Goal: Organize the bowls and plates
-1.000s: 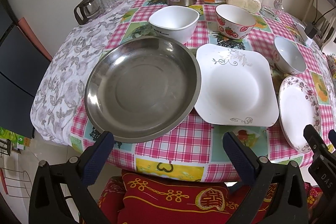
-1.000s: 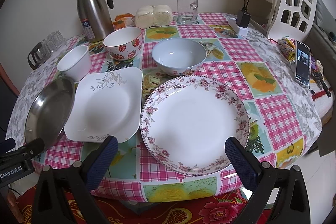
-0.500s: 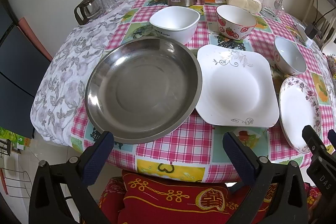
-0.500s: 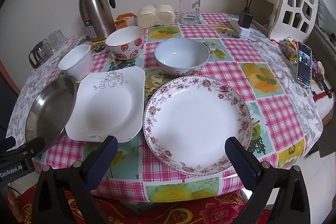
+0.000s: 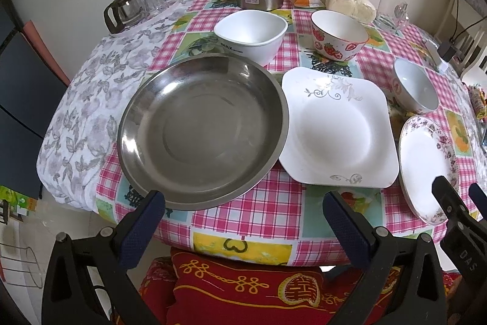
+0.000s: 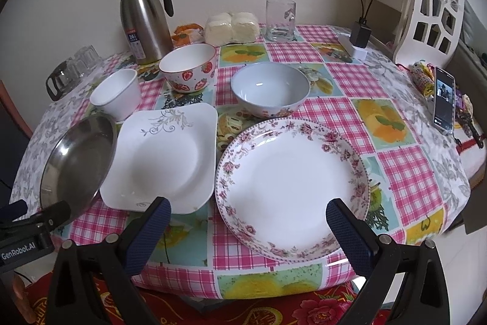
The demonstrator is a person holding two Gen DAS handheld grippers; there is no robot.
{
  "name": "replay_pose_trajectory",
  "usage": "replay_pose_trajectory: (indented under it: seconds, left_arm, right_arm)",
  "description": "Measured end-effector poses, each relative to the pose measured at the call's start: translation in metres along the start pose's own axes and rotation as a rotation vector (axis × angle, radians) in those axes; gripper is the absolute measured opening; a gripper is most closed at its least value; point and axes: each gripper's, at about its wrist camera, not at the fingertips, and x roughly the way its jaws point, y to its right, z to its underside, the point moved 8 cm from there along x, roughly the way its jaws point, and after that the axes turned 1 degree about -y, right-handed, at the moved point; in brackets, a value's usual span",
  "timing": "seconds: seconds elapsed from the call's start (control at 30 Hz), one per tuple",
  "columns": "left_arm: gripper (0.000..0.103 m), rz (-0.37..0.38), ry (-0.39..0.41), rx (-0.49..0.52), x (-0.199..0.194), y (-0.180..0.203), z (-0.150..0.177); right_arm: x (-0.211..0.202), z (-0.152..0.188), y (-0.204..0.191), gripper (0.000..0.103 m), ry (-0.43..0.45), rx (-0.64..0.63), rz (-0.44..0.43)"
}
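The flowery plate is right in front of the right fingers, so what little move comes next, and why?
Probably ease the open right gripper forward over the near rim of the floral plate. The plate lies flat just ahead of its fingers, nothing is held, and the square plate beside it looks a likely stacking spot.

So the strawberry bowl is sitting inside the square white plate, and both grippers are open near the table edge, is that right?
Not quite. The strawberry bowl sits on the tablecloth behind the square white plate, not inside it; the plate is empty, as the right wrist view shows. Both grippers, left and right, are open near the table edge.
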Motion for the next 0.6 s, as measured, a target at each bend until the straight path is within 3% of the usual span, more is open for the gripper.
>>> replay_pose_trajectory:
  seconds: [0.4, 0.6]
  left_arm:
    - [0.103, 0.114, -0.037, -0.064, 0.014, -0.002, -0.013]
    - [0.103, 0.135, 0.024, -0.182, 0.020, -0.035, -0.035]
  right_arm:
    - [0.015, -0.025, -0.037, 0.103, 0.040, -0.055, -0.032]
    - [0.033, -0.036, -0.070, 0.103, 0.031, -0.072, -0.092]
